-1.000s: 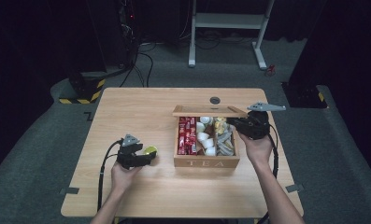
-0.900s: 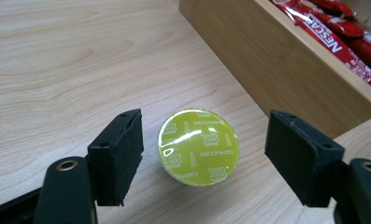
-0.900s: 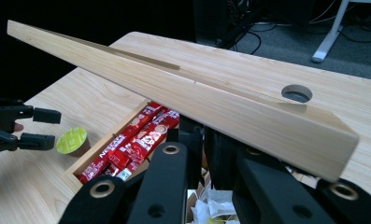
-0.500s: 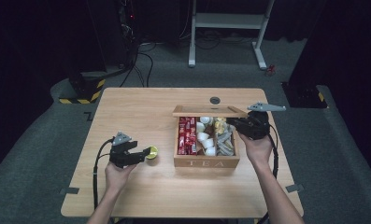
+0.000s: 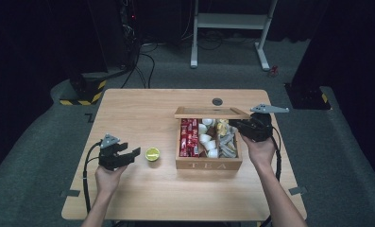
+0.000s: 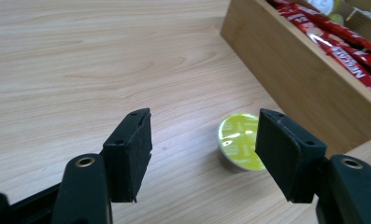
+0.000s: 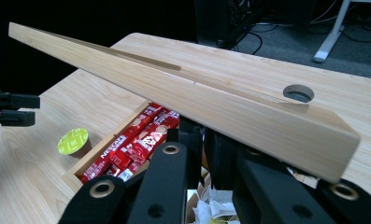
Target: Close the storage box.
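A green-topped capsule [image 5: 152, 154] [image 6: 239, 141] [image 7: 73, 141] lies on the wooden table, left of the tea box [image 5: 208, 164] [image 6: 304, 79]. My left gripper [image 5: 132, 153] [image 6: 204, 154] is just left of the capsule. Its jaws have just been closing, but they still stand apart with nothing between them, and the capsule sits beyond the tips. My right gripper [image 5: 237, 126] [image 7: 204, 140] is at the box's right rear corner, shut on the raised lid [image 5: 212, 112] [image 7: 197, 88]. Red sachets [image 5: 189, 137] [image 7: 136, 144] fill the box's left compartment.
White cups [image 5: 205, 138] and paper packets [image 5: 225, 139] fill the box's other compartments. A round cable hole [image 5: 217, 101] [image 7: 298, 93] lies behind the box. Bare tabletop [image 5: 138, 113] stretches left and behind the capsule. The left gripper's cable [image 5: 86, 165] trails off the table's left front.
My left gripper has backed away to the left from the capsule, which stays on the table where it was. The right gripper and the lid have not moved.
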The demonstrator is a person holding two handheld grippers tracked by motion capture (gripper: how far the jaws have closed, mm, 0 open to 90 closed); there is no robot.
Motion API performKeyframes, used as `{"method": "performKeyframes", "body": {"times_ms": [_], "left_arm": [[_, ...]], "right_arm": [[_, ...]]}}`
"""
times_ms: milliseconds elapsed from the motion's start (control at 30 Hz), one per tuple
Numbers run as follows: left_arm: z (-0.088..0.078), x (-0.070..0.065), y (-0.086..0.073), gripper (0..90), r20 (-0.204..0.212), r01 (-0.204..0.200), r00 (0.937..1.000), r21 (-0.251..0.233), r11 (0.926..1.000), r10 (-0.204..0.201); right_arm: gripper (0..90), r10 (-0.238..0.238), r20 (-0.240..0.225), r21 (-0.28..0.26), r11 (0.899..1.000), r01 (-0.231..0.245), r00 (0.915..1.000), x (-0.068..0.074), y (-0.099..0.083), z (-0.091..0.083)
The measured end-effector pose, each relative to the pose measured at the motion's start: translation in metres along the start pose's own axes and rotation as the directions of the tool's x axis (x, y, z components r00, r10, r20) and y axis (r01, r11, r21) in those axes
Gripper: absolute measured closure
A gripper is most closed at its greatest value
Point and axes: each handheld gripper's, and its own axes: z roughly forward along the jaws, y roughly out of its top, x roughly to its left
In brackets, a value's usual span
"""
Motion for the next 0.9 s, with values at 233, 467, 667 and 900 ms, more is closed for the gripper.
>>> {"method": "performKeyframes", "body": {"times_ms": [233,467,667,900], "left_arm": [[-0.004,0.013,-0.012,35.8,-0.077,-0.004,0.9970,0.031,0.9995,0.006],[0.000,0.020,-0.023,35.3,-0.119,0.006,0.9929,0.065,0.9978,0.002],[0.007,0.024,-0.033,34.8,-0.138,0.016,0.9904,0.087,0.9960,-0.004],[0.014,0.027,-0.041,34.1,-0.164,0.006,0.9864,0.115,0.9933,0.013]], "right_arm": [[85.5,0.001,-0.006,-0.006,1.000,-0.001,1.0000,-0.001,0.000,0.000],[85.5,0.002,-0.009,-0.010,1.000,-0.002,1.0000,-0.001,0.000,0.001],[85.5,0.007,-0.012,-0.012,1.000,-0.007,0.9999,-0.002,-0.001,0.001],[85.5,0.009,-0.007,-0.004,1.000,-0.009,0.9999,-0.002,-0.005,0.001]]}}
